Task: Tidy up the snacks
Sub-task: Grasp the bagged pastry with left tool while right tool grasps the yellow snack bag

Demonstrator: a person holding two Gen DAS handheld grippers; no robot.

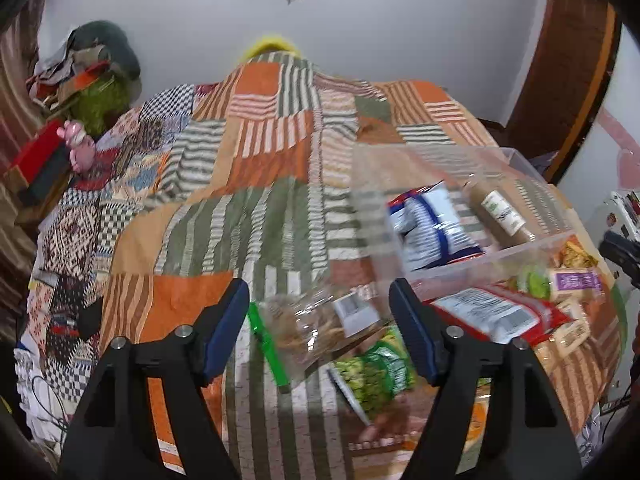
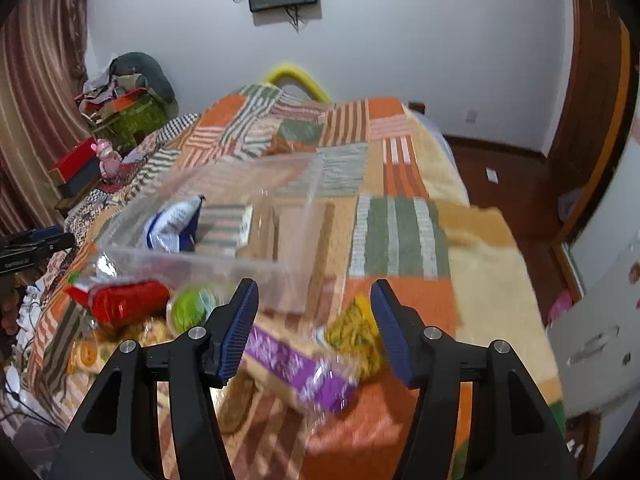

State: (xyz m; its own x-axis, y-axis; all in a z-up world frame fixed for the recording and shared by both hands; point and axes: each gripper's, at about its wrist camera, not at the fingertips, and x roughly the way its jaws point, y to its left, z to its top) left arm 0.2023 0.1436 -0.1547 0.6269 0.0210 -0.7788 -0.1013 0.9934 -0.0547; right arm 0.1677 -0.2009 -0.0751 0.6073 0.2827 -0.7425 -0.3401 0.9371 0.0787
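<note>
Left wrist view shows the left gripper [image 1: 320, 320] low in the frame, spread wide over the quilt [image 1: 248, 160], holding nothing, with a clear cookie bag [image 1: 316, 328] lying between its fingers and a green bag [image 1: 376, 372] below it, both blurry. Right wrist view shows the right gripper [image 2: 314, 328] spread wide too, over a purple pack [image 2: 296, 368] and a yellow bag [image 2: 354, 328]. The clear bin [image 2: 224, 256], mid frame, holds a white-and-blue bag [image 2: 174, 224]; the red bag [image 2: 124, 300] at lower left is smeared.
</note>
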